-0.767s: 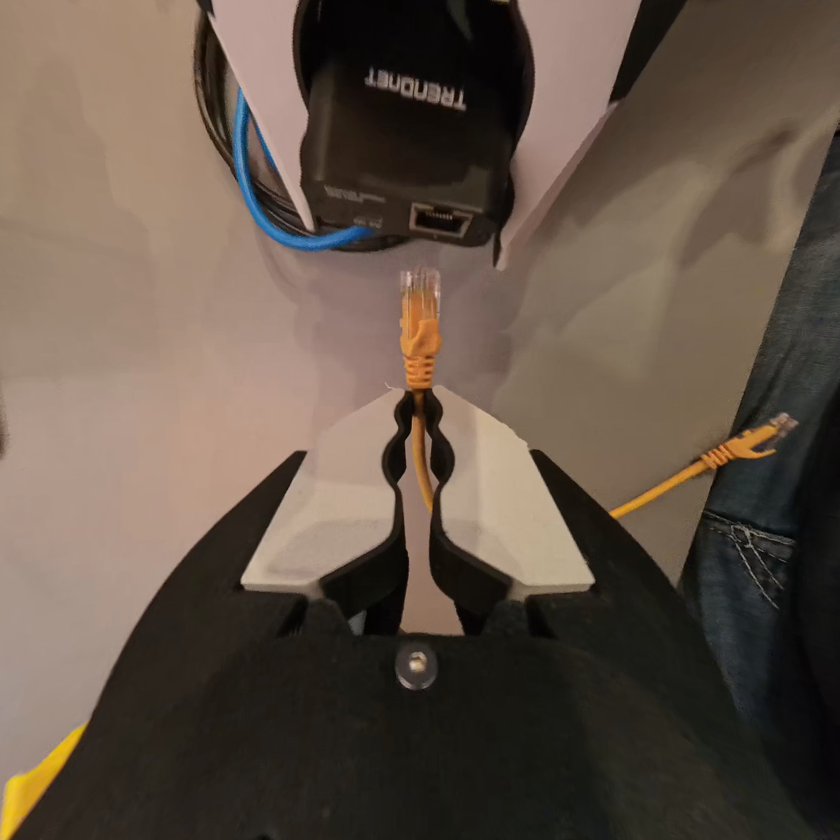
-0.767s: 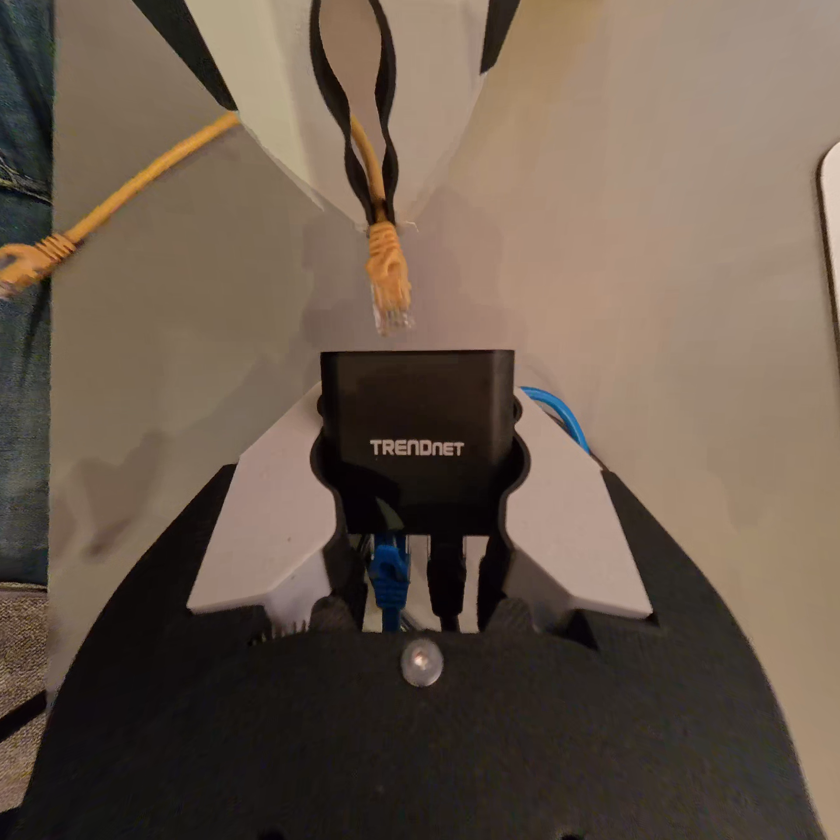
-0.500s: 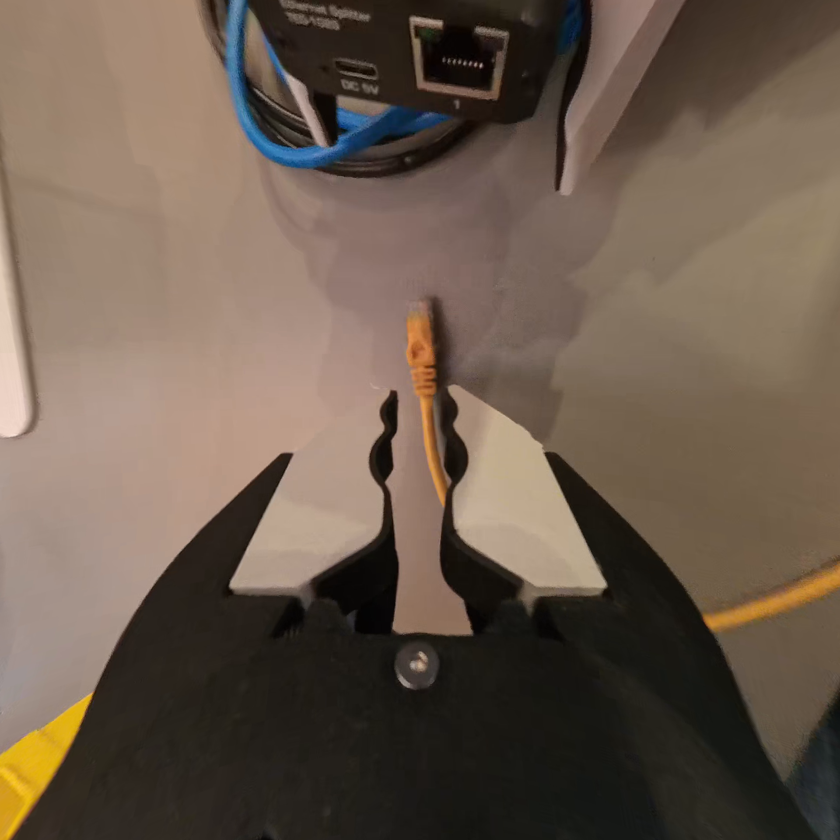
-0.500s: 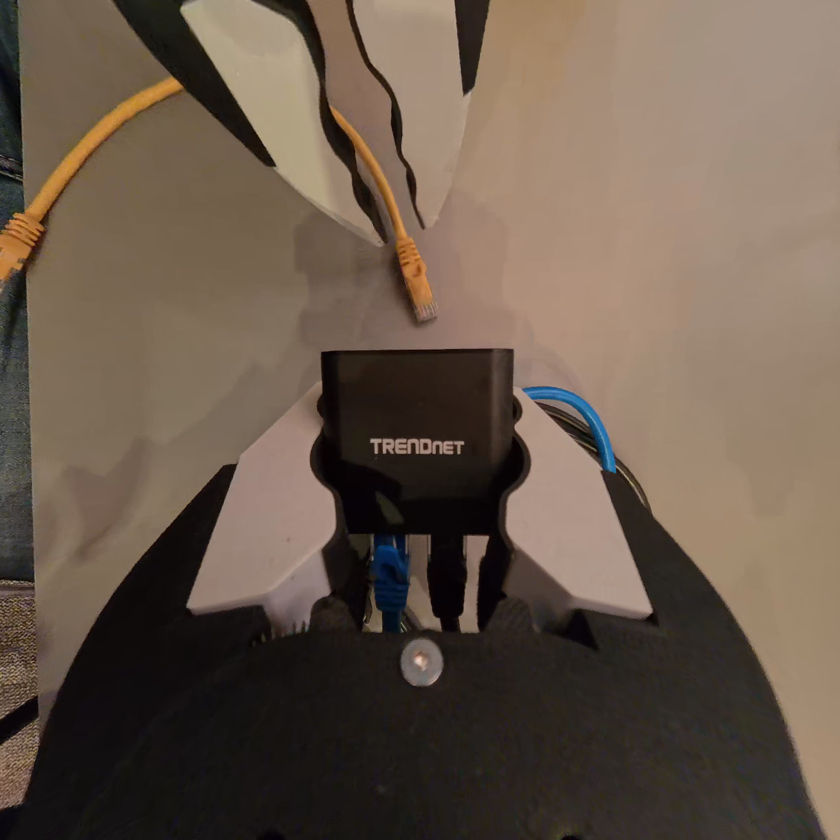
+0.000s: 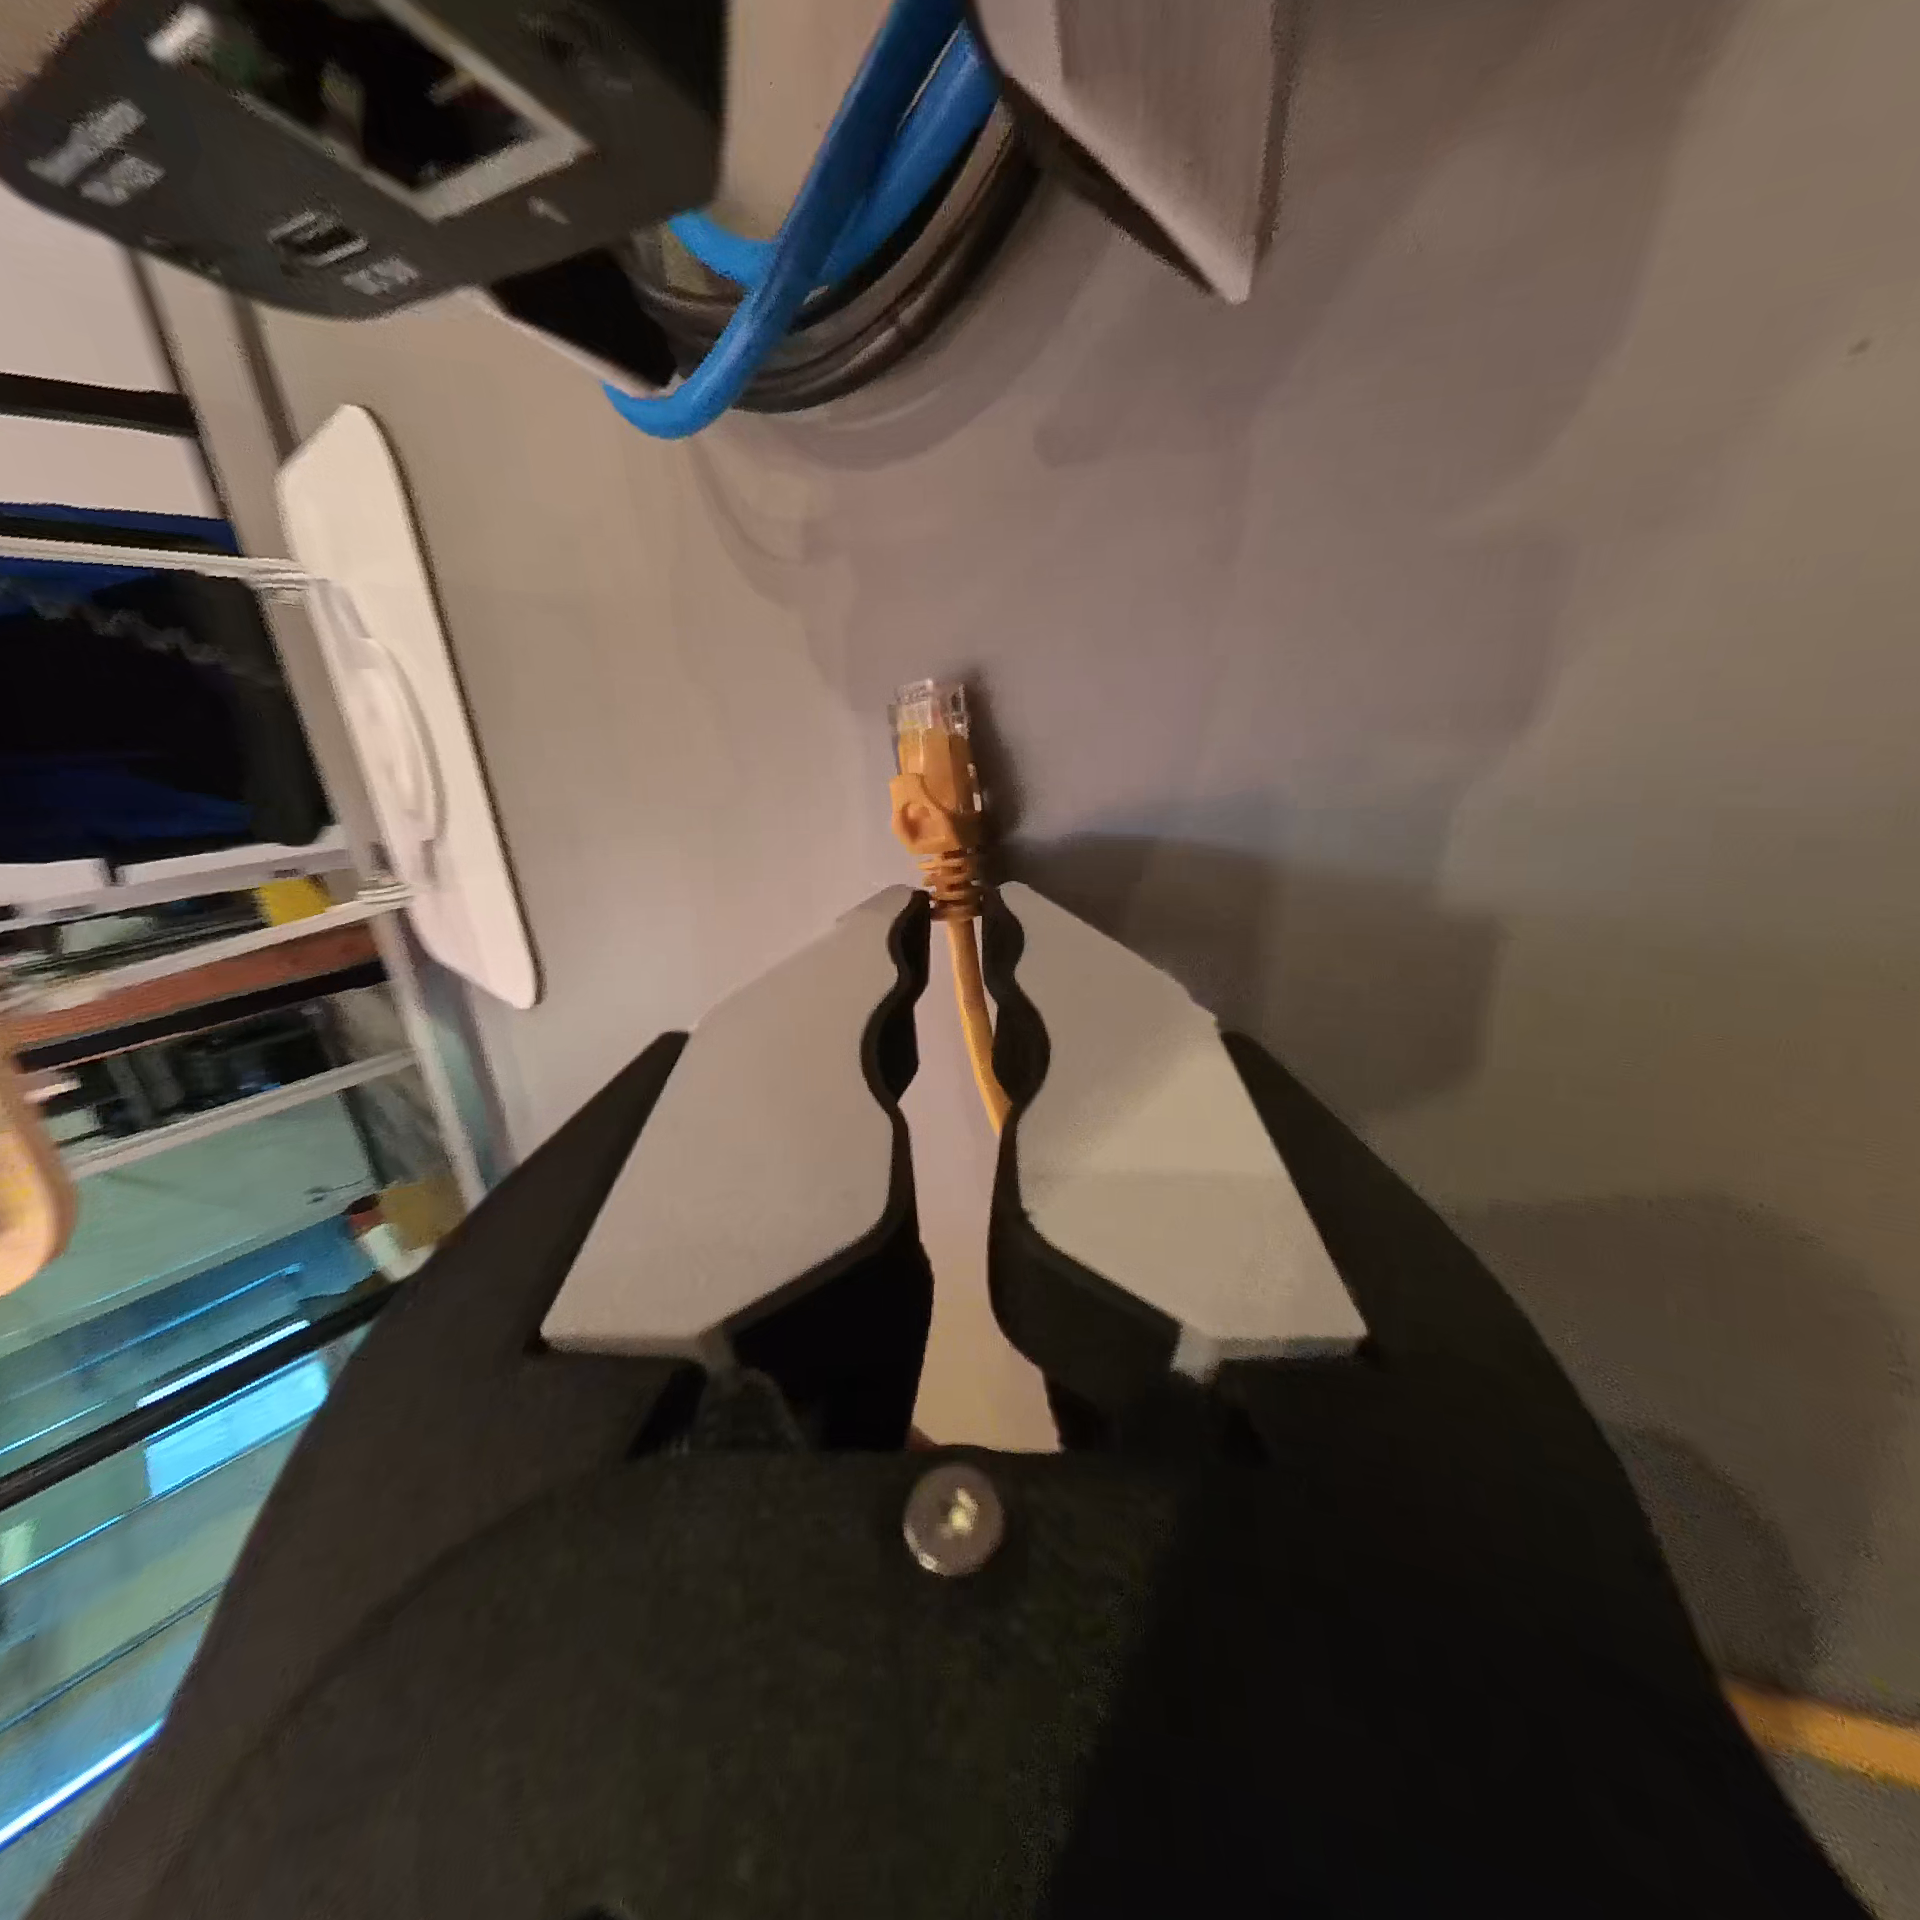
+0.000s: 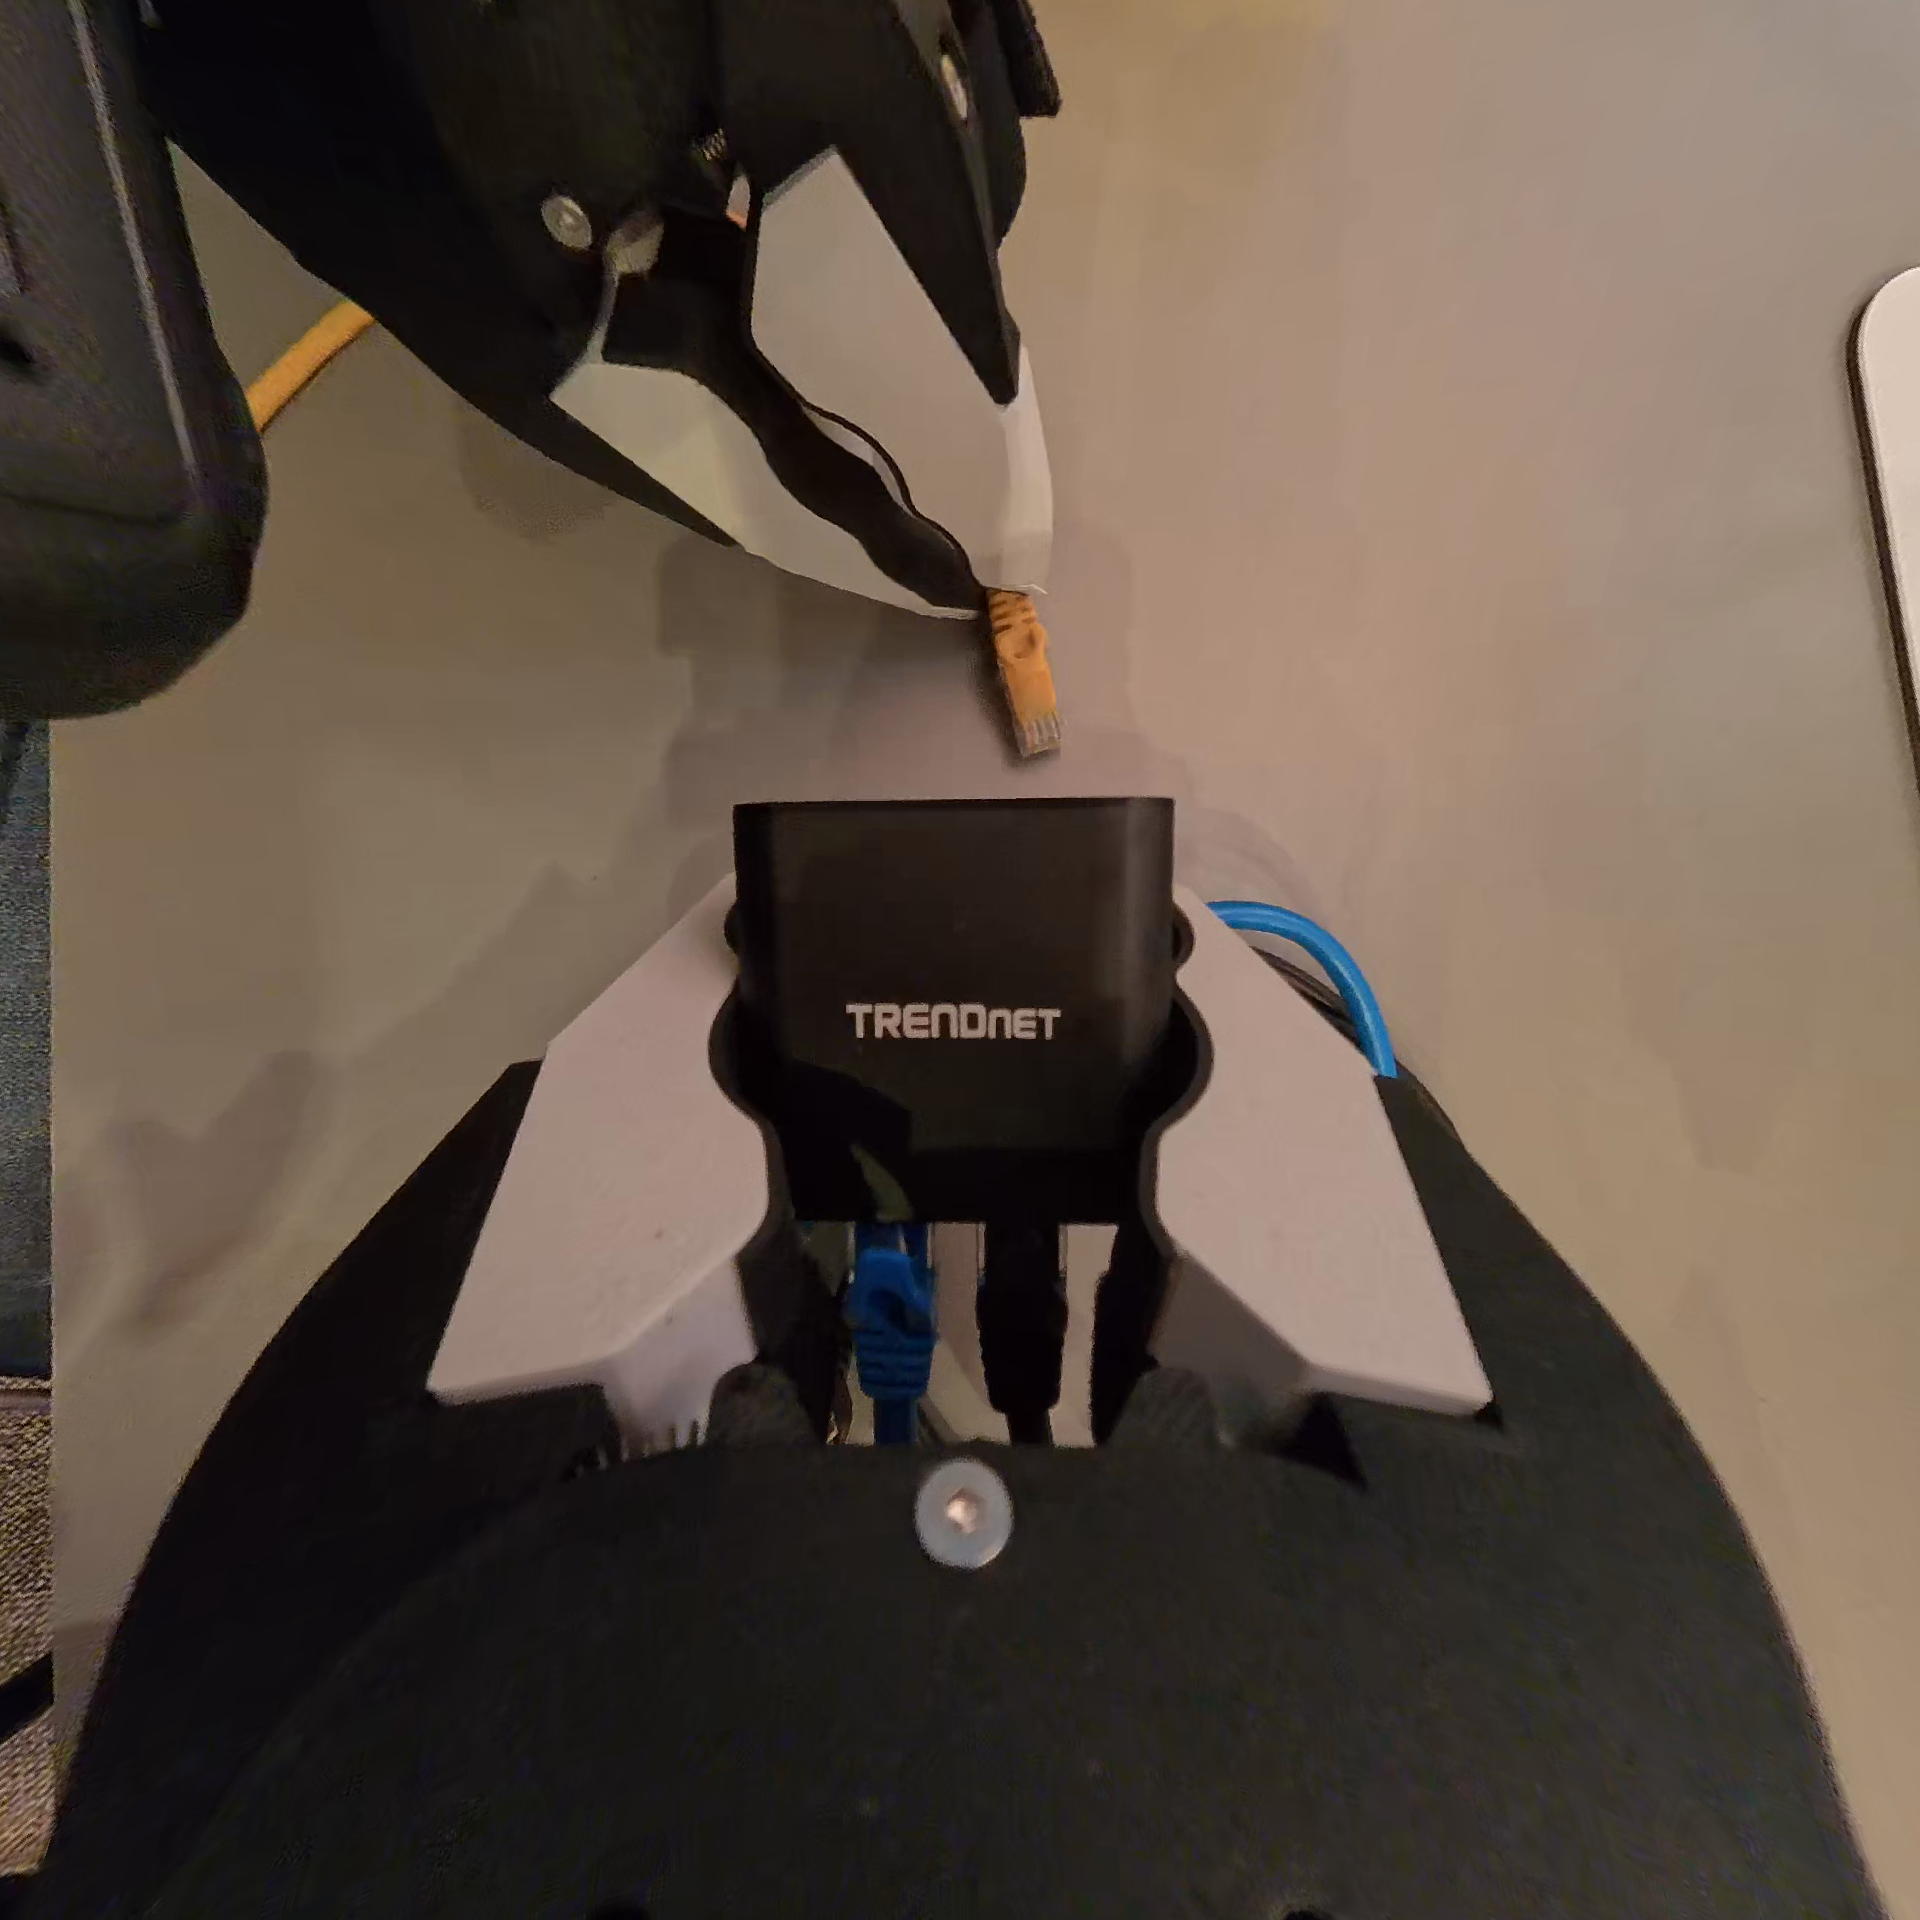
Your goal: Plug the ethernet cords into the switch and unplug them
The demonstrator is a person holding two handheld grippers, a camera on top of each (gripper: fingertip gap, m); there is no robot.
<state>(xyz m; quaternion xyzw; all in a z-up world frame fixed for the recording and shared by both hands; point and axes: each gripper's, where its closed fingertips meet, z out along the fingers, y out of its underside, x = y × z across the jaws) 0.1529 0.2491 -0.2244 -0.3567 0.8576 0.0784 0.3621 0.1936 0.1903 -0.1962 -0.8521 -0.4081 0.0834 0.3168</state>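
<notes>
My right gripper (image 6: 956, 899) is shut on the black switch (image 6: 956, 956) and holds it flat over the grey table (image 6: 1455, 520). A blue cord plug (image 6: 888, 1320) and a black plug (image 6: 1023, 1320) sit in its near side. My left gripper (image 5: 956, 902) is shut on the orange ethernet cord just behind its plug (image 5: 930, 769). In the right wrist view the left gripper (image 6: 987, 601) comes in from the upper left, and the orange plug (image 6: 1023, 681) points down at the switch's far side, a short gap away. In the left wrist view the switch (image 5: 312, 135) shows an empty port at the top left.
A loop of blue cord (image 5: 790, 270) and black cable hangs under the switch. A flat white plate (image 5: 405, 707) lies on the table; its edge also shows in the right wrist view (image 6: 1891, 436). The orange cord (image 6: 307, 353) trails off to the left. Shelving stands beyond the table edge. The grippers' ends are close to 8 centimeters from one another.
My left gripper, open around the cord half a second ago, has closed on it behind the plug, rolled, and come nearer the switch. The right gripper still holds the switch.
</notes>
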